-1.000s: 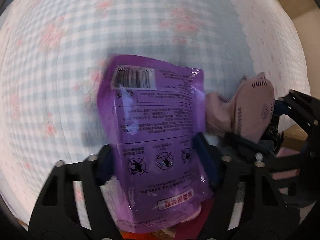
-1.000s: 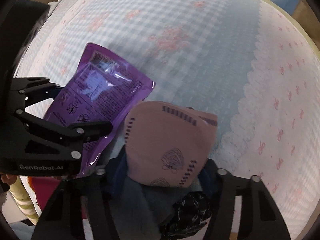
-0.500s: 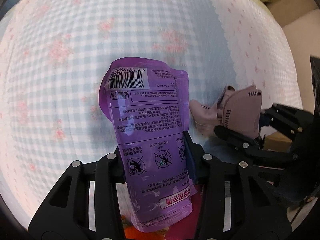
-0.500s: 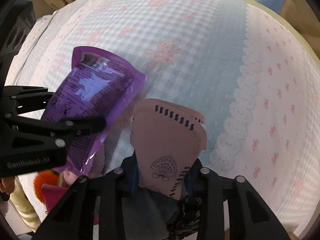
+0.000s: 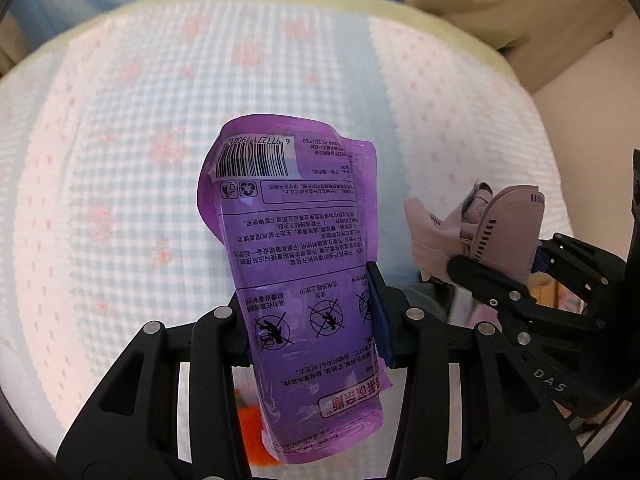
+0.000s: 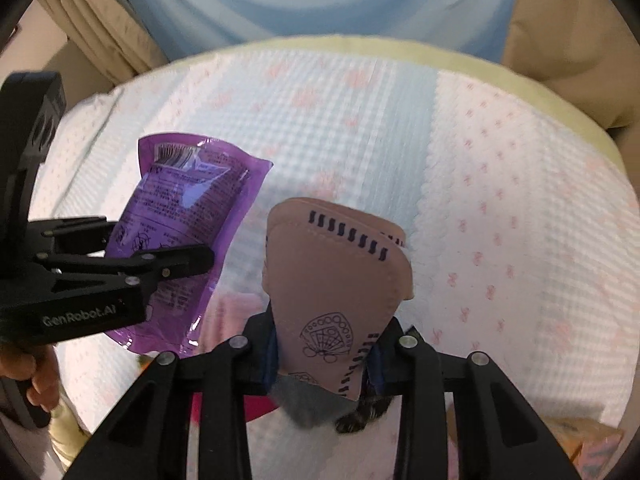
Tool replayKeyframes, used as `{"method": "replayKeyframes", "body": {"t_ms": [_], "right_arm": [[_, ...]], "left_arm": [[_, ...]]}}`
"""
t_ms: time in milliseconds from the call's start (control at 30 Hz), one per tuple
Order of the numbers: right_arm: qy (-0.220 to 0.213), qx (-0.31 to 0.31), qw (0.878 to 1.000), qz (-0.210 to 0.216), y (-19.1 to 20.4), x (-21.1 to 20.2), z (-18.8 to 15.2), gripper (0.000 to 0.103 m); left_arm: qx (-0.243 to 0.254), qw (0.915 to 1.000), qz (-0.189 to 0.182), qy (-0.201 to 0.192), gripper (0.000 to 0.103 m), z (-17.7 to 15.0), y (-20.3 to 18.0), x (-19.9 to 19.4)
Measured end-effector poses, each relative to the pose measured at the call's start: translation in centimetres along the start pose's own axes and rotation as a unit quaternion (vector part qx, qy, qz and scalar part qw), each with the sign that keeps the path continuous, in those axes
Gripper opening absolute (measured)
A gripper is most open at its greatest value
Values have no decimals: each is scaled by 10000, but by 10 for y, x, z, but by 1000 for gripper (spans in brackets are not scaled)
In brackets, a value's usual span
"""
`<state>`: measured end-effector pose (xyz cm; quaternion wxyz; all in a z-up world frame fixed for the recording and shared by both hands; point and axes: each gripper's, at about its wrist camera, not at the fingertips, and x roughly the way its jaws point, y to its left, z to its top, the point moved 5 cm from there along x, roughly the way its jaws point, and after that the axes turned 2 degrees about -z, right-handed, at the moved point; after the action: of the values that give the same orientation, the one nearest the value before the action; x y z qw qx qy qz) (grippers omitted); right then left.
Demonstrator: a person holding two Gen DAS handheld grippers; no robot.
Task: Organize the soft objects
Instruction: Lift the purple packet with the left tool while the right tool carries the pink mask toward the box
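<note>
- The left gripper (image 5: 308, 320) is clamped on a purple pouch (image 5: 296, 264), which fills the centre of the left wrist view; the blue pad presses its right edge, and the barcode end points toward the top of the frame.
- In the right wrist view the same purple pouch (image 6: 188, 224) sits at middle left, pinched by the left gripper (image 6: 160, 260) that reaches in from the left edge. Fingers of a hand (image 6: 38, 380) show at the lower left beneath it.
- The right gripper (image 6: 320, 356) is clamped on a pink insole (image 6: 340, 276) at the centre of its own view; the insole has dark dashed stitching and a fan-shaped print near the jaws.
- In the left wrist view that pink insole (image 5: 500, 232) appears at the right edge, folded, held in the right gripper (image 5: 504, 264).
- Both items hang clear above a bedspread (image 6: 500, 200), blue-checked in the middle and white with pink bows at the sides, which fills the background.
- Low in the frames, behind the jaws, lie a blurred orange thing (image 5: 248, 412), a magenta thing (image 6: 256, 404) and a dark lacy thing (image 6: 360, 416); what they are cannot be told.
- Pale blue fabric (image 6: 312, 0) and beige curtain (image 6: 100, 32) line the top of the right wrist view.
</note>
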<state>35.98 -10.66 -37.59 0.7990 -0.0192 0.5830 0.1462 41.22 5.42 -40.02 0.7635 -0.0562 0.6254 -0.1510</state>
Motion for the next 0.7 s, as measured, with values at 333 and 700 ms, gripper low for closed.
{"method": "replayKeyframes", "body": {"t_ms": [333,700], "right_arm": [[-743,507,9959,-79,14,-139,-35,32],[-1247,1234,9832,-498,-28,-263,-112,32]], "left_arm": [[258,9975,89,-653,39,-44,-53,-119],[651,9922,-9,-1065,40,-111,-144,-186]]}}
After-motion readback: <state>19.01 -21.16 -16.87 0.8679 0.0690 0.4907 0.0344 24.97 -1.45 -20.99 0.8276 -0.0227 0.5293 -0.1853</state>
